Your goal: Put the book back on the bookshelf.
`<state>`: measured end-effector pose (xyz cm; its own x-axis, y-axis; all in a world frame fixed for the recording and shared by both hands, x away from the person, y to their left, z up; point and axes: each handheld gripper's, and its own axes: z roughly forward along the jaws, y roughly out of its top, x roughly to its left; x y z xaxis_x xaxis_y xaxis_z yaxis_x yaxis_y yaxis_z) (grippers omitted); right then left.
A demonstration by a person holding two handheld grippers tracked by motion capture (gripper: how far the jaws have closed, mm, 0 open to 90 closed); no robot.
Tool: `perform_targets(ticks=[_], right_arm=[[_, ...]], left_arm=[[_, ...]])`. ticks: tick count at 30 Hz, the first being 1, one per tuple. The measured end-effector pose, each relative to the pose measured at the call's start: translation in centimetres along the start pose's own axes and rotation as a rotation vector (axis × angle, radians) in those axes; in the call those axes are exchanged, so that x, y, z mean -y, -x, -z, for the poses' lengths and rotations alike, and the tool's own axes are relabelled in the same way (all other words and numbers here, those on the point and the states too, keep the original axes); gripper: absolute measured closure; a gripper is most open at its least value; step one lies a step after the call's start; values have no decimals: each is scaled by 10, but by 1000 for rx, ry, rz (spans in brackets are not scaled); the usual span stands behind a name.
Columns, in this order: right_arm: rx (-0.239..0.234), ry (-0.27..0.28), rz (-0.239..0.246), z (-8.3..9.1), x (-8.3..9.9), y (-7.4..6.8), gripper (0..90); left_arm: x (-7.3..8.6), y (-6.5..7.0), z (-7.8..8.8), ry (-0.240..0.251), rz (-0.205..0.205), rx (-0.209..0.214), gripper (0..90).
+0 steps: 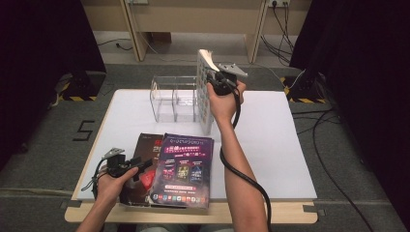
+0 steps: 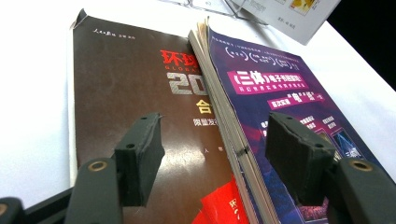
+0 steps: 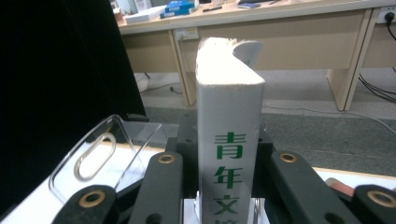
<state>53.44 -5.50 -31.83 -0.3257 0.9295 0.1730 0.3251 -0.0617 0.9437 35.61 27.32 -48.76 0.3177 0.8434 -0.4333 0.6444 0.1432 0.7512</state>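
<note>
White paper and card make up the thick white book with green characters on its spine (image 3: 228,154), which stands upright between the fingers of the right gripper (image 1: 216,86), raised above the table (image 1: 270,145) just beside the clear acrylic book rack (image 1: 169,99). In the right gripper view both fingers (image 3: 161,196) press on its two covers low down with the spine facing the camera, so the book is clamped. Its long axis runs vertical, spine toward the hand, and a loose page corner curls over at the top. It looks fairly heavy and stiff along the spine but floppy at the open edge, with smooth covers that could slide, so a hold close to the spine and near the lower half seems safest. The left gripper (image 1: 138,166) rests by the brown book (image 2: 140,93) and the purple magazine (image 2: 280,93) lying flat; its fingers (image 2: 140,158) stand open, one on each side of the magazine's page edge, pressing nothing.
</note>
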Motion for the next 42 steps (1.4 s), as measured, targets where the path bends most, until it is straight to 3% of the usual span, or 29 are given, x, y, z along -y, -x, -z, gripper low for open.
perform_targets(ticks=[9,27,32,36,42], right_arm=[[24,50,9,-8,-9,-5,738],[62,105,-28,-16,-21,5,737],[56,96,-8,-17,-13,4,735],[60,79,57,-14,-2,-4,730],[36,52,42,-10,12,-7,717]], left_arm=[[0,-2,0,2,6,-1,359],[0,-4,-1,1,13,-2,358],[0,-3,0,5,10,-3,358],[0,-3,1,5,9,-1,357],[0,-2,2,7,7,-2,357]])
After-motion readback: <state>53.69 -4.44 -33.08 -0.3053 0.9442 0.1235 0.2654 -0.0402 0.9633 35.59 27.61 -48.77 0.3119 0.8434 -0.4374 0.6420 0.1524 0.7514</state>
